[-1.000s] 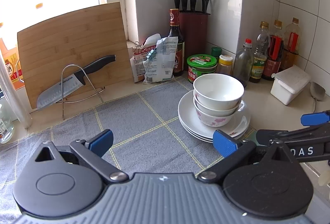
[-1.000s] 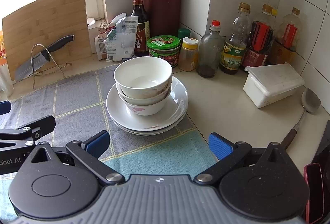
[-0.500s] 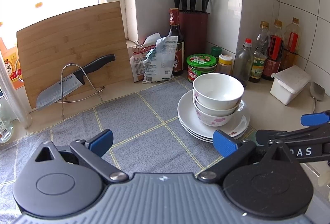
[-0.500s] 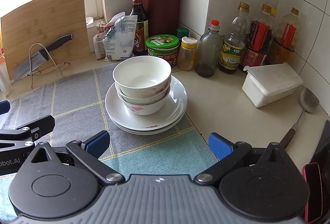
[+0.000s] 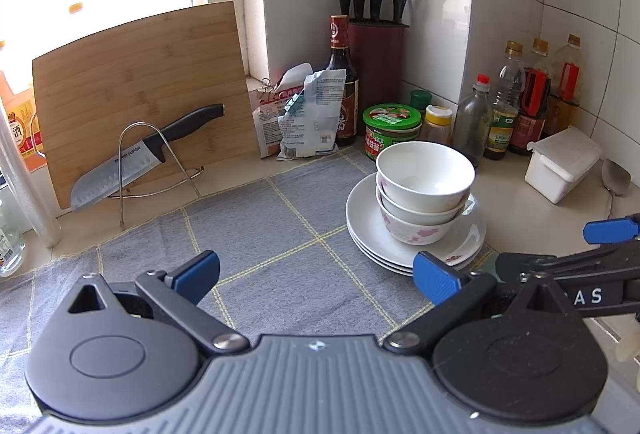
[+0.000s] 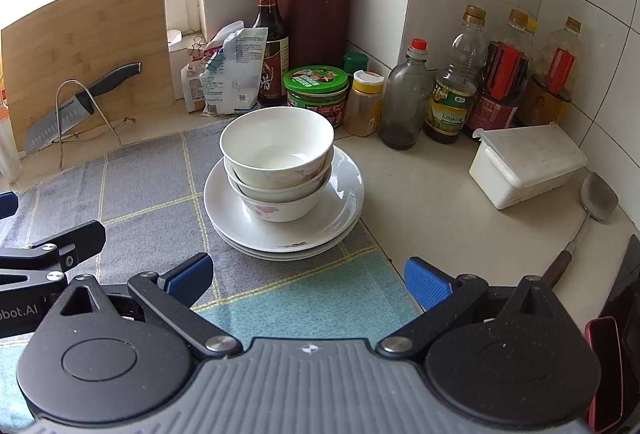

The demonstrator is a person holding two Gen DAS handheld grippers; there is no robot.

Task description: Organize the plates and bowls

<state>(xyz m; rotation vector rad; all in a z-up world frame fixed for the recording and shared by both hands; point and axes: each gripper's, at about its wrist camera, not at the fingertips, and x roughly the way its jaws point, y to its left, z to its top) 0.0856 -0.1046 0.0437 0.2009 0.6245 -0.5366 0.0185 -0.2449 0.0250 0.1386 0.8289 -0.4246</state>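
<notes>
While both of my claws hang low over the counter, nothing is held in either. My left claw (image 5: 316,270) is spread wide, blue ribbed pads apart over a grey woven cloth (image 5: 260,234) crossed by thin yellow lines. My right claw (image 6: 308,276) is spread just as wide, empty, over a teal patch of that cloth.

Far left: a bamboo board (image 5: 140,82) leans upright against the window sill. A bent wire stand (image 5: 160,158) in front of it carries a steel knife (image 5: 136,162), dimpled blade, black handle, tilted.

Next: crinkled foil packets (image 5: 308,114), a dark glass bottle (image 5: 342,82), and a maroon knife block (image 5: 378,74) in the tiled corner.

Centre-right: the plates (image 6: 340,210), glossy white, shallow, stacked on the cloth's right edge. The bowls (image 6: 278,146) sit nested on them, round and smooth; the lowest has pink flower prints. The stack lies just ahead of my right claw, ahead and right of my left.

Behind the stack: a green-lidded jar (image 6: 316,90), a yellow-capped jar (image 6: 366,102).

Right: clear bottles (image 6: 452,86) along the tile wall, a white lidded plastic box (image 6: 524,162), and a metal spoon (image 6: 596,202) with a dark handle lying on the bare beige countertop.
</notes>
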